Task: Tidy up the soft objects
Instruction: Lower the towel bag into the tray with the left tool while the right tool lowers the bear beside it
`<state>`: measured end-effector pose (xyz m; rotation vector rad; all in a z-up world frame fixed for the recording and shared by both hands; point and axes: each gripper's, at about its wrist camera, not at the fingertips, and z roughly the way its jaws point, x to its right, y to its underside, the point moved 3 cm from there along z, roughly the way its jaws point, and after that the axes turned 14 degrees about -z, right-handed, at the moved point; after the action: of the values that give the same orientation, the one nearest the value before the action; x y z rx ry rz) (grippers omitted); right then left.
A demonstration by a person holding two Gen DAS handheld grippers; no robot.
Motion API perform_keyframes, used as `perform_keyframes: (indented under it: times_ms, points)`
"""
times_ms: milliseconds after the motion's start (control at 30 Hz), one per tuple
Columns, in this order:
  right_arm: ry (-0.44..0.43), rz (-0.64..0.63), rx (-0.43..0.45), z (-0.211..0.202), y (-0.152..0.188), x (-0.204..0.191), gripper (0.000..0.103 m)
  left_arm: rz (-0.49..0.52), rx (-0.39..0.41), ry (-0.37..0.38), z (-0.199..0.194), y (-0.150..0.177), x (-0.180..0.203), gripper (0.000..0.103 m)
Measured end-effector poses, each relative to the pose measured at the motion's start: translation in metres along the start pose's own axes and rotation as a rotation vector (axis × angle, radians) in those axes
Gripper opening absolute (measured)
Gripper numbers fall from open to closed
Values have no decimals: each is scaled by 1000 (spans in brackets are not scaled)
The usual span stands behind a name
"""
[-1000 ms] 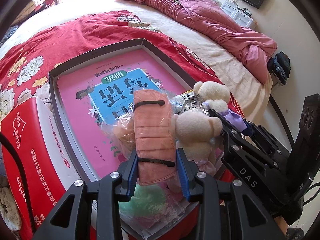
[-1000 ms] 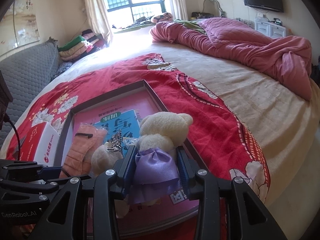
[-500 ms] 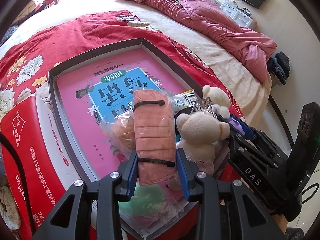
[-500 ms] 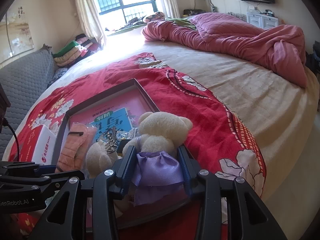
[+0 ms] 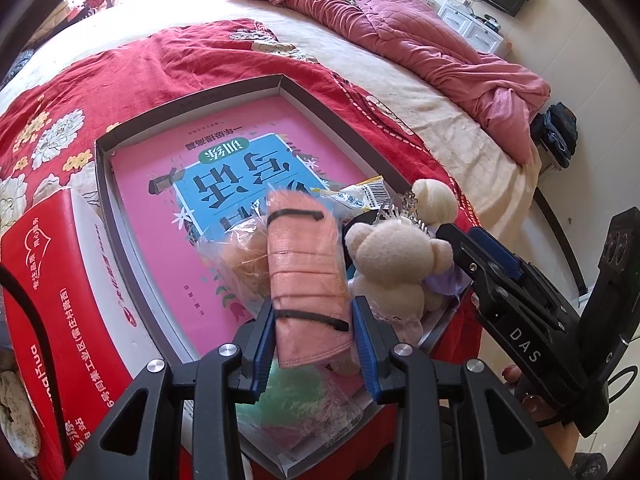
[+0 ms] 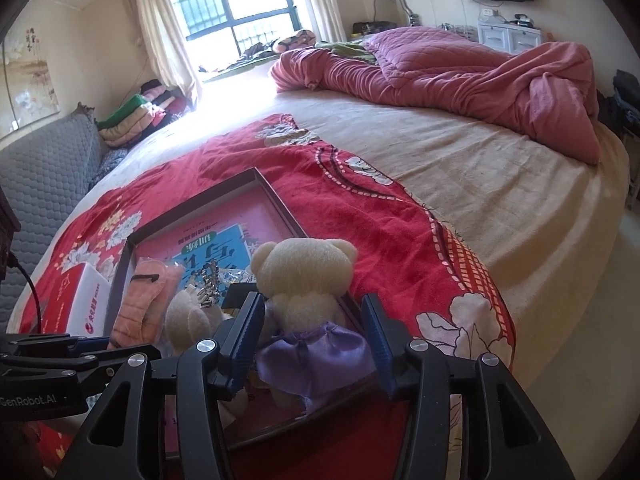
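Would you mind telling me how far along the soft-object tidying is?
Midway, apparently. A cream bear and bagged soft items already lie in the tray. The left gripper clasps a pink cloth roll; the right gripper's open fingers bracket a purple-skirted bear. Both need placing.

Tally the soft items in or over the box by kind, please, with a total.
Cream teddy bears: 2, one beside the pink cloth, one in a purple dress
Pink folded cloths in clear wrap: 1
Green soft items in plastic: 1
Total: 4
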<state>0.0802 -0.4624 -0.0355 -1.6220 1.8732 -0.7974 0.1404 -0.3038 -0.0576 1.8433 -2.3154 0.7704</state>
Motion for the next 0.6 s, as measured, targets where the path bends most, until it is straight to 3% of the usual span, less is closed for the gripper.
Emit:
perform_keyframes:
  times_ms: [600]
  points:
    - [15,8,13,-10,-3,4,61,18,4,-9,-5,4,5,36]
